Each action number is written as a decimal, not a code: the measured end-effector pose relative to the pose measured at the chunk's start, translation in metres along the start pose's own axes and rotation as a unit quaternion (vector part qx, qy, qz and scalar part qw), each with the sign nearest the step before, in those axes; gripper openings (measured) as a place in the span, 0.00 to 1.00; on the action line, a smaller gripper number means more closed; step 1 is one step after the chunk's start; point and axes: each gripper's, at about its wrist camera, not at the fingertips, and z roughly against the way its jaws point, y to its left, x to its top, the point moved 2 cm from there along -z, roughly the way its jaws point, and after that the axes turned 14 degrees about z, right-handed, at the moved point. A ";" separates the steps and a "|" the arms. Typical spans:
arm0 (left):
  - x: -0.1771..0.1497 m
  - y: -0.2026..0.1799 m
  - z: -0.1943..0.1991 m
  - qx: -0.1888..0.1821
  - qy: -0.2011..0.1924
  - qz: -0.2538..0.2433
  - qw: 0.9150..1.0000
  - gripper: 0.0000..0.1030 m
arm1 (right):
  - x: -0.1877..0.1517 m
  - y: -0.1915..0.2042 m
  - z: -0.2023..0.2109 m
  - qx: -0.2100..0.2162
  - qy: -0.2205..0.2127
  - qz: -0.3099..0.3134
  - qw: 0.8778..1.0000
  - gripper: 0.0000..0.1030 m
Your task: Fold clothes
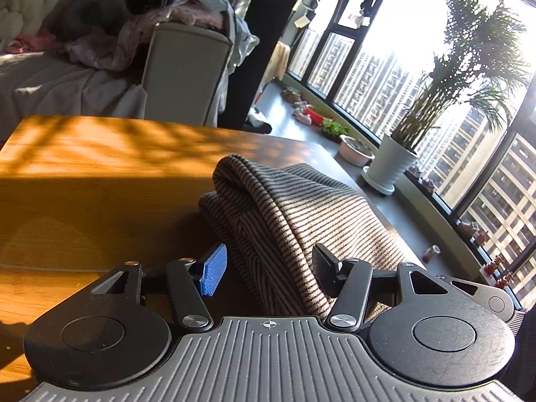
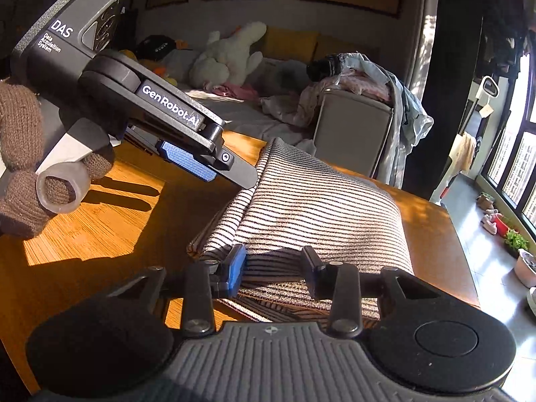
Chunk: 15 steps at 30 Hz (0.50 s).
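Plainly a folding step is under way on the wooden table (image 1: 83, 181), which fills the near ground of both wrist views, with a sofa (image 2: 351, 127) heaped with loose clothes (image 2: 351, 77) behind it and a potted palm (image 1: 395, 164) by the window. On the table lies the striped knit garment (image 2: 318, 207), already doubled into a thick bundle with a rounded fold running along its top.

By my reading, the fold is being carried over or settled, and the next move calls for laying the raised layer flat and square on the layers beneath, then smoothing it or taking a fresh edge for another fold.

In the right wrist view, the left gripper (image 2: 234, 177) reaches in from the upper left, held by a hand in a brown knit glove (image 2: 20, 154); its tip meets the garment's upper left corner. From its own view its fingers stand spread either side of a hanging fold of the cloth, the blue pad (image 1: 212, 273) clear of the fabric on the left. Whether the dark finger on the other side presses the cloth I cannot tell.

Nearer, the right gripper (image 2: 273, 268) sits at the garment's near edge, fingers partly spread, with the stacked layers between them; the pads do not visibly pinch the cloth.
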 end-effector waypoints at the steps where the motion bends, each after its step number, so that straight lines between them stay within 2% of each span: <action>1: 0.001 0.000 0.003 0.000 -0.004 0.000 1.000 0.59 | 0.000 0.001 0.001 -0.002 -0.002 -0.002 1.000 0.37; 7: 0.001 0.009 -0.003 0.026 0.003 0.002 1.000 0.59 | -0.001 -0.003 0.012 0.012 -0.022 -0.048 0.999 0.33; 12: -0.002 0.009 -0.008 0.033 0.006 0.001 0.999 0.58 | -0.003 0.009 0.002 0.005 -0.009 0.010 1.000 0.33; 15: -0.002 0.008 -0.007 0.034 0.004 -0.003 0.999 0.58 | -0.002 0.009 0.001 0.008 -0.008 0.014 1.000 0.33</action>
